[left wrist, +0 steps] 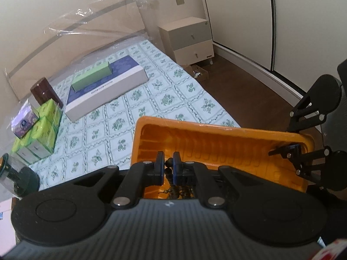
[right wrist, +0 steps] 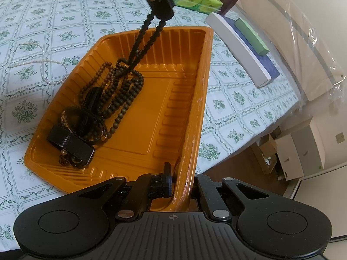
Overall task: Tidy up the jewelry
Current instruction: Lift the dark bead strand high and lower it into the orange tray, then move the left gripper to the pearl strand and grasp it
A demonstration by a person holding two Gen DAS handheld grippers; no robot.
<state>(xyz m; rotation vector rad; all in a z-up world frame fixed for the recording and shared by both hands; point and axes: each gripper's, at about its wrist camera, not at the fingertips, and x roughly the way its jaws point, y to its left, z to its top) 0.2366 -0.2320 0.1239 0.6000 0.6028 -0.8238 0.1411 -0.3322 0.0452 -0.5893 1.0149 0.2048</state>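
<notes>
Over the orange tray (right wrist: pixel 190 91) at frame centre, my left gripper (left wrist: pixel 168 166) pinches a dark bead necklace (right wrist: pixel 130 80); my right gripper (right wrist: pixel 181 181) clamps the tray's near rim.

Background stuff: floral tablecloth (left wrist: pixel 151 99) covers the whole surface; a long white-and-purple box (left wrist: pixel 112 86) sits at about 10 o'clock in the left wrist view with a green box (left wrist: pixel 92 77) lying on top; further toward 9 o'clock there's a brown jar (left wrist: pixel 44 92), green tissue packs (left wrist: pixel 41 134) and a purple one (left wrist: pixel 23 123) stacked on them; a white nightstand (left wrist: pixel 188 39) stands on the floor at 12 o'clock.
</notes>
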